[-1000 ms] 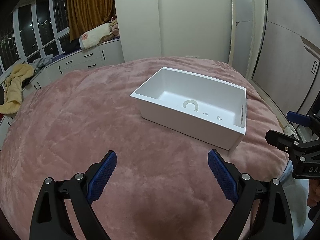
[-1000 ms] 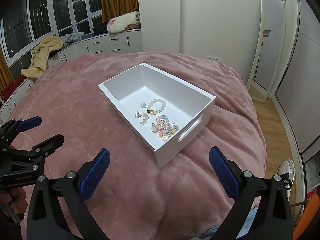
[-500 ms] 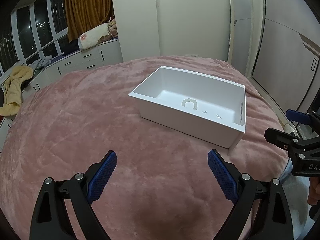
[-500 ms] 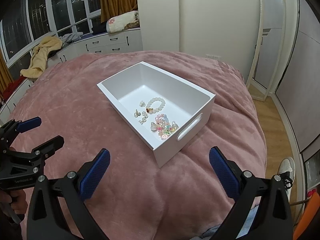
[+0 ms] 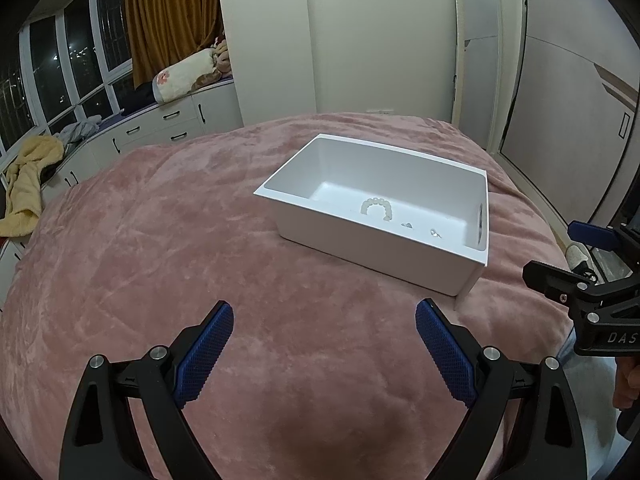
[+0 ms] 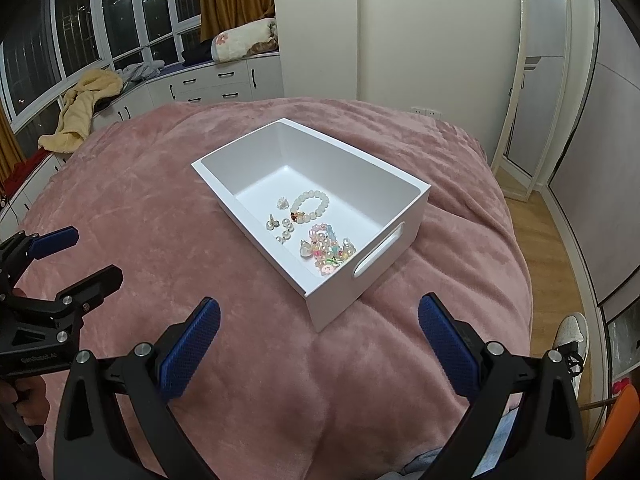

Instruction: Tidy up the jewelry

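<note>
On the pink blanket [image 6: 168,200]: white box [image 6: 372,196] | inside: white bead bracelet [image 6: 310,207], pearl earrings [image 6: 280,226], pastel bead tangle [image 6: 328,248] | left gripper [image 5: 324,316] and right gripper [image 6: 319,310] spread wide, holding nothing

A bedroom in a home. A bed under a pink plush blanket [image 6: 168,208] fills the middle. Along the window [image 6: 72,28] side runs a low white row of drawers [image 6: 216,84] with a yellow towel [image 6: 84,108] and a rolled quilt [image 6: 244,42] on top, mustard curtains [image 5: 168,16] behind. A tall mirror [image 6: 532,92] leans at the far right corner.
</note>
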`<state>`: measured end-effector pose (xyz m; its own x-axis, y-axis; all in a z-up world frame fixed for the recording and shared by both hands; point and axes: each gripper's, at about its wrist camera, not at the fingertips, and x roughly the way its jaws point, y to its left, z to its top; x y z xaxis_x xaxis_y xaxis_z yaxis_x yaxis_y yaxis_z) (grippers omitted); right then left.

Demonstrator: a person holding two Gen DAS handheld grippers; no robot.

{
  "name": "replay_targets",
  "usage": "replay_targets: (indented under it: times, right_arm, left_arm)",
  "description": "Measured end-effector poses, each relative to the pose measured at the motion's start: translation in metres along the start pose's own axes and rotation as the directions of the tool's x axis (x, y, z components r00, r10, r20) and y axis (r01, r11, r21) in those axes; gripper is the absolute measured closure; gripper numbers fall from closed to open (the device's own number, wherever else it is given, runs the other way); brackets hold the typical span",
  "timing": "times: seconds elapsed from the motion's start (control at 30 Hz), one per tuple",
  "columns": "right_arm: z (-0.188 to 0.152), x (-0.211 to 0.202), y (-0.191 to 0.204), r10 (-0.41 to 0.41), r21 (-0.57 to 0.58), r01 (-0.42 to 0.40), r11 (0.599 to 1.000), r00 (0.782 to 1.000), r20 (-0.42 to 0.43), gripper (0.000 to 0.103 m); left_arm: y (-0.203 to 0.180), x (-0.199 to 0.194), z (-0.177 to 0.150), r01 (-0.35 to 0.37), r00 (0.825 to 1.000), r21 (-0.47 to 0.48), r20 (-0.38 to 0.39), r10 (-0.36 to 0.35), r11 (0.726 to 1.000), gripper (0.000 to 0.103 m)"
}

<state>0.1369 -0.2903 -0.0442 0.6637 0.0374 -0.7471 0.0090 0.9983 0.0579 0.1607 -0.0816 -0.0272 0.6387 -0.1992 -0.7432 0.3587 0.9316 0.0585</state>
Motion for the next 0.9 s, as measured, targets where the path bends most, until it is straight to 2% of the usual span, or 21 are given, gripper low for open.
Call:
replay_targets:
  times: [0.9]
  right_arm:
    - [0.0021,-0.0007,-0.003,0.017,0.001,-0.017,1.0,1.0,0.007,0.005]
  left_arm:
    - [-0.0019,-0.0001,0.0001,-0.002,1.0,0.006,0.004,0.002,1.0,0.009]
